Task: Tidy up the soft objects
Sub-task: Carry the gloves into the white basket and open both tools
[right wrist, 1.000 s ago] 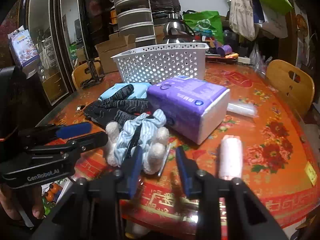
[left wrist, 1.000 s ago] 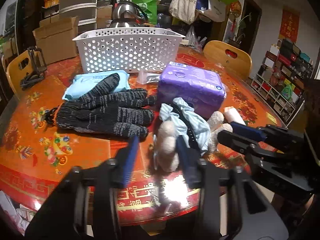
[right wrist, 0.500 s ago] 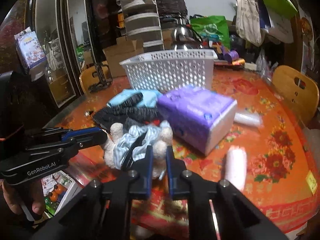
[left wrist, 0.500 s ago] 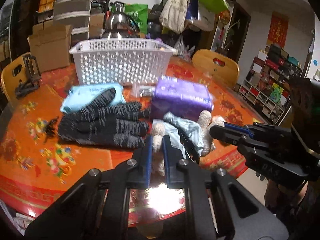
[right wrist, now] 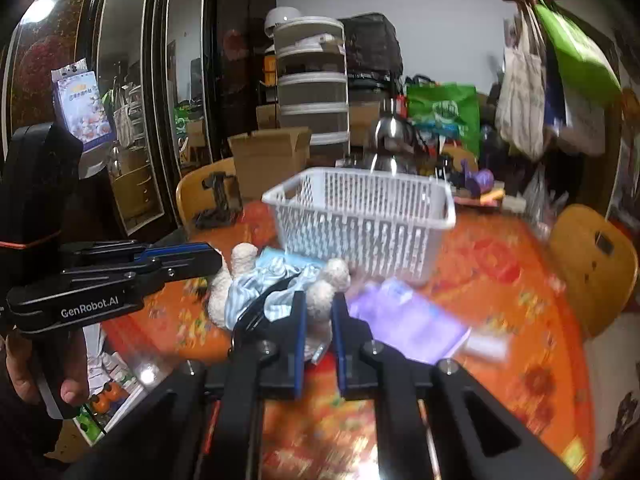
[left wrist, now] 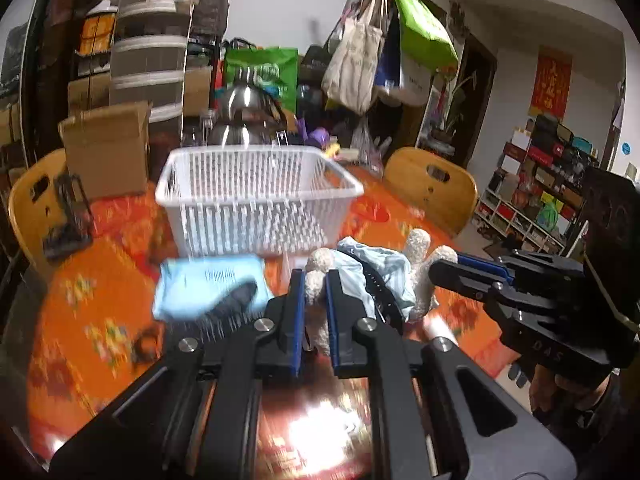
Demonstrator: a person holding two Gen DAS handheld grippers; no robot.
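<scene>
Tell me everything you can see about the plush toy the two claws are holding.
The plush toy is cream and fuzzy, with stubby rounded limbs, dressed in light blue striped cloth crossed by a dark strap. It looks soft and floppy. The left claw is shut on one limb and the right claw on another, so it hangs stretched between them, apparently lifted above the table, in front of the white basket. Its face is not visible.

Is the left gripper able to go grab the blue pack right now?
Probably not yet. The left gripper is shut on the plush toy's leg, shared with the right gripper. The blue pack lies uncovered except for a dark glove's edge.
</scene>
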